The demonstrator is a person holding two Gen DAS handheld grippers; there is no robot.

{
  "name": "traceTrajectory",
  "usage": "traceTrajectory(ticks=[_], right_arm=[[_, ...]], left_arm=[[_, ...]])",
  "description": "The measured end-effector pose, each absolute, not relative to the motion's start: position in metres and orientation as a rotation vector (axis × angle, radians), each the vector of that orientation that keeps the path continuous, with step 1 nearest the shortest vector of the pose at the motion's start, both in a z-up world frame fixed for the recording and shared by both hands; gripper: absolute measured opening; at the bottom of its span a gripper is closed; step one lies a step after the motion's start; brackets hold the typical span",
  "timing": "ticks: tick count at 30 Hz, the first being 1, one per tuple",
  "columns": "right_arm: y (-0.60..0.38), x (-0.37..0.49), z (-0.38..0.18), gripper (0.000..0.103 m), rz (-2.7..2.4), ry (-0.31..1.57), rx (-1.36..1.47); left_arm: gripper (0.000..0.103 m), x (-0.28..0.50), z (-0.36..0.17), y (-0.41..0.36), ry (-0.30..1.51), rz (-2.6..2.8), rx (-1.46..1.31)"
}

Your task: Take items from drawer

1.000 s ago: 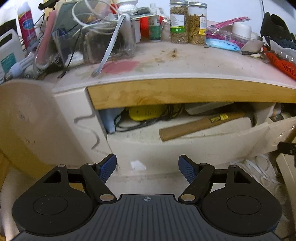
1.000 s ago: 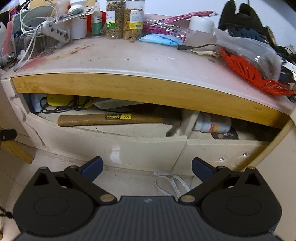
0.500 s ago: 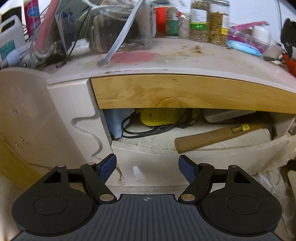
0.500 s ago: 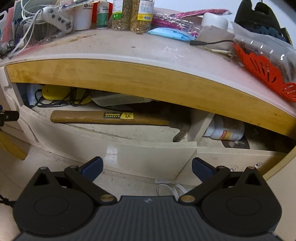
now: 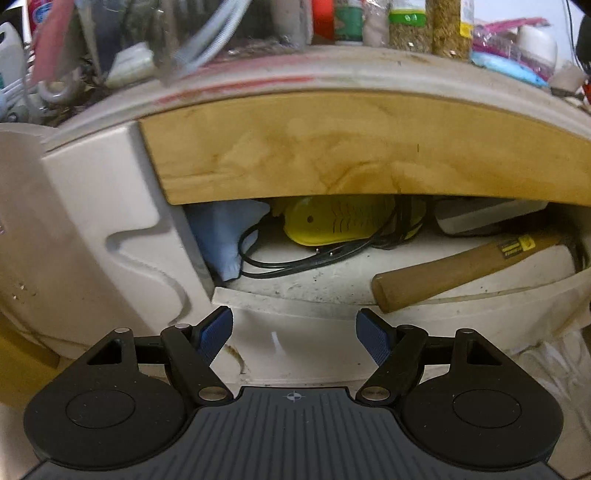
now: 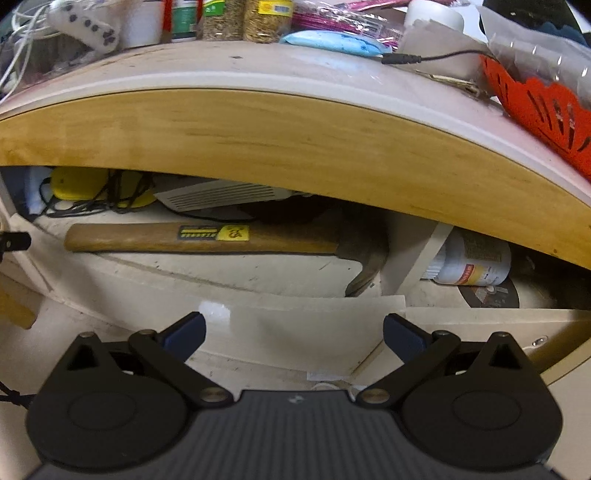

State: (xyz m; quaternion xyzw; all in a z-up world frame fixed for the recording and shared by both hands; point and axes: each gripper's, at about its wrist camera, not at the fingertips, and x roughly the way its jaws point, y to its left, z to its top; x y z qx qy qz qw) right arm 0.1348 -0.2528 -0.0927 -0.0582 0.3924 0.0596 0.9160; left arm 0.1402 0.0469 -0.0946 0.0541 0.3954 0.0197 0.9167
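An open cream drawer (image 5: 295, 339) (image 6: 295, 325) sits under a wooden desk edge. Inside lie a hammer with a wooden handle (image 5: 461, 266) (image 6: 207, 238), a yellow device (image 5: 343, 219) (image 6: 77, 182) wrapped in black cable, a blue cloth (image 5: 225, 236) and a white vented box (image 6: 221, 194). A white bottle (image 6: 476, 258) lies in the right compartment. My left gripper (image 5: 294, 332) is open and empty just in front of the drawer's left end. My right gripper (image 6: 293, 332) is open and empty in front of the hammer head.
The desk top (image 6: 295, 70) above is crowded with jars (image 6: 240, 18), a power strip (image 6: 85, 26), cables, a blue mask (image 6: 332, 40) and an orange basket (image 6: 546, 107). A cream cabinet side panel (image 5: 110, 229) stands left of the drawer.
Both grippers have moved closer to the drawer and lower, so its inside fills more of each view. Both stay open.
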Motion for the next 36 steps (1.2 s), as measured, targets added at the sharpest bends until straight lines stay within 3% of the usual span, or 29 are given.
traceTrajectory(ticks=[18, 36], right_arm=[[-0.253, 0.154, -0.114, 0.102, 0.163, 0.858, -0.179], [-0.233, 0.128, -0.117, 0.102, 0.37, 0.769, -0.698]], left_arm=[[0.074, 0.15, -0.111, 0.038, 0.799, -0.027, 0.232], [0.074, 0.127, -0.136, 0.023, 0.752, -0.226, 1.042]])
